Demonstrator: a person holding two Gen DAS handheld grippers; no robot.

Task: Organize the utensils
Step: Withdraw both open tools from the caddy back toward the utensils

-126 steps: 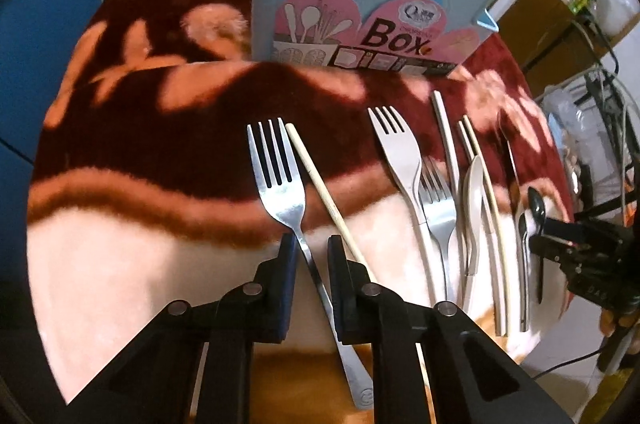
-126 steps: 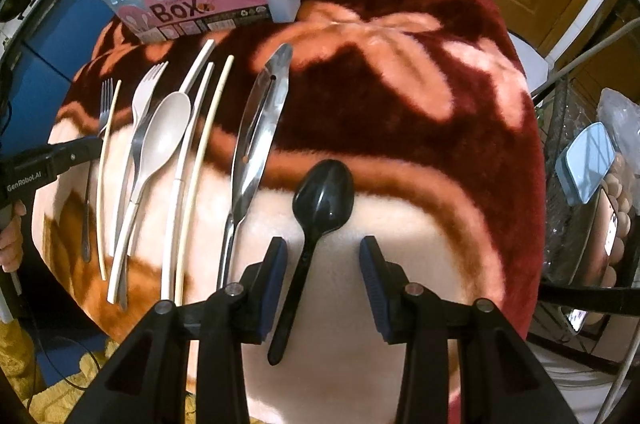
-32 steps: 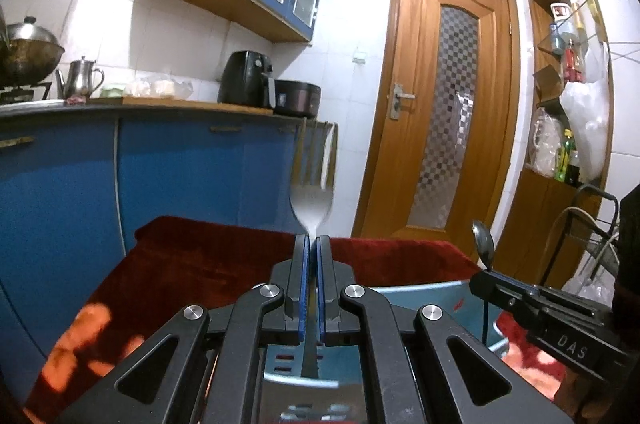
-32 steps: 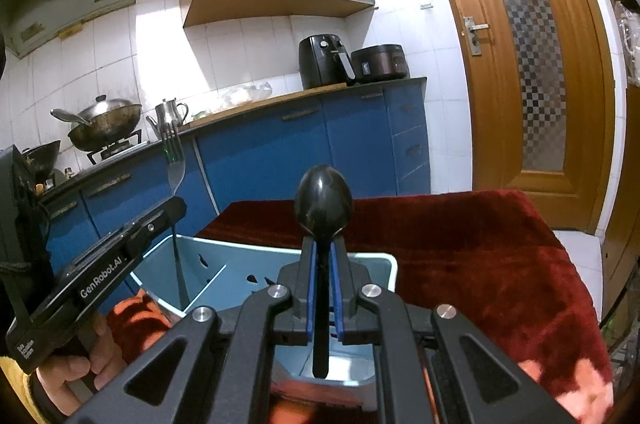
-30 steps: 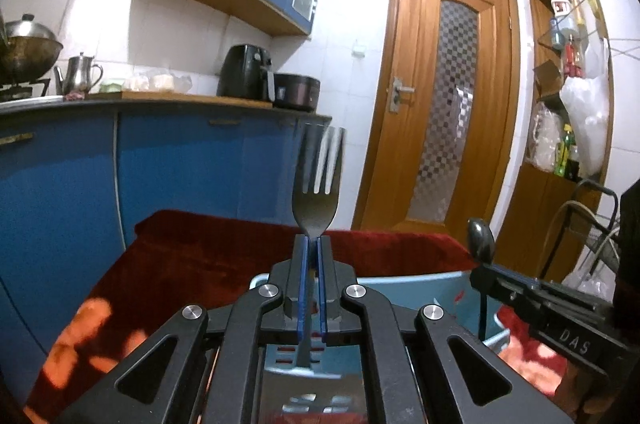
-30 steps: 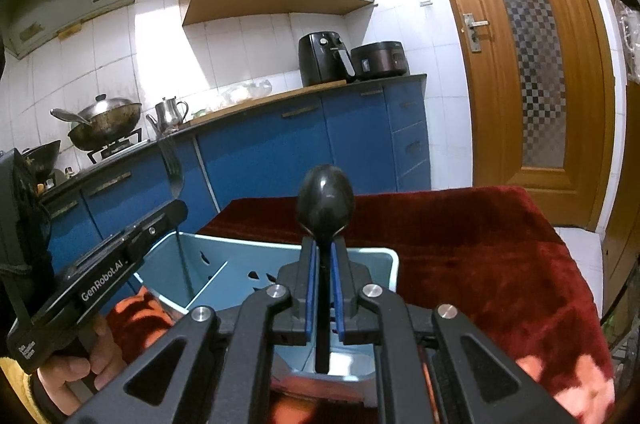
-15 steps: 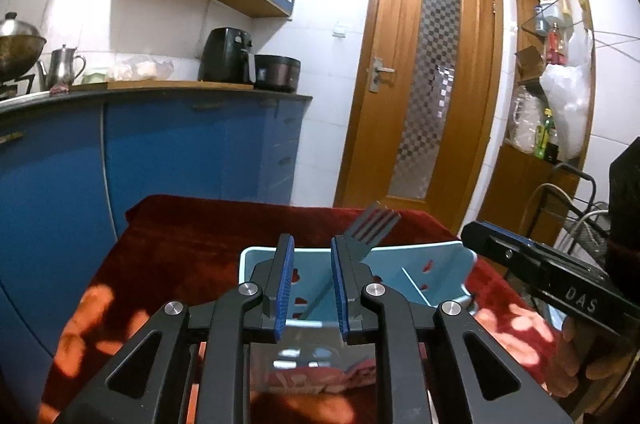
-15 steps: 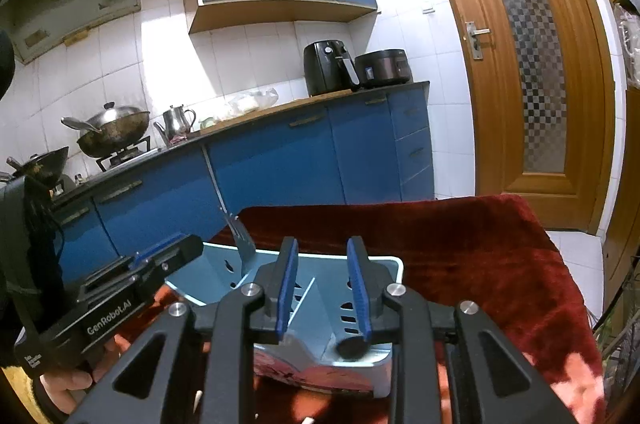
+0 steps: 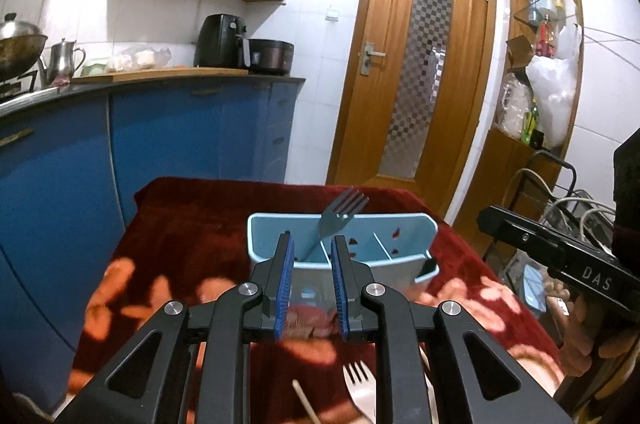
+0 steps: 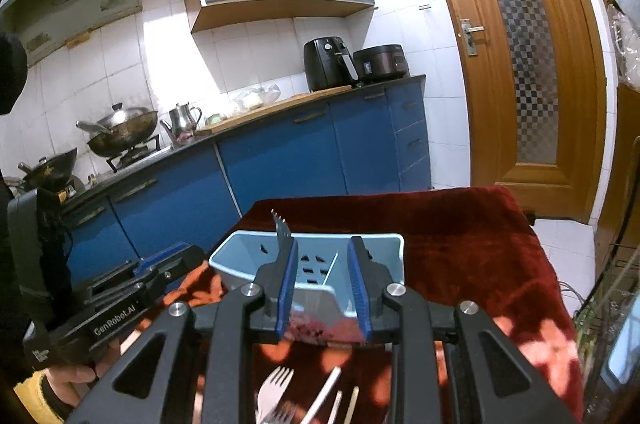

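Observation:
A light blue utensil box (image 9: 404, 236) stands on the red blanket; it also shows in the right wrist view (image 10: 240, 260). A metal fork (image 9: 340, 214) leans inside it, tines up; its tines show in the right wrist view (image 10: 282, 230). My left gripper (image 9: 311, 288) is open and empty just in front of the box. My right gripper (image 10: 322, 290) is open and empty in front of the box. The black spoon's end (image 9: 427, 266) shows at the box's right end. A white fork (image 9: 360, 390) and a chopstick (image 9: 304, 402) lie on the blanket below.
More utensils (image 10: 308, 400) lie on the blanket near me. Blue kitchen cabinets (image 10: 280, 159) stand behind the table, a wooden door (image 9: 416, 71) to the right. A wire rack (image 9: 576, 207) stands at the right of the table.
Both grippers have opened and pulled back from the box. The fork and the black spoon, held upright a second ago, now rest in the box.

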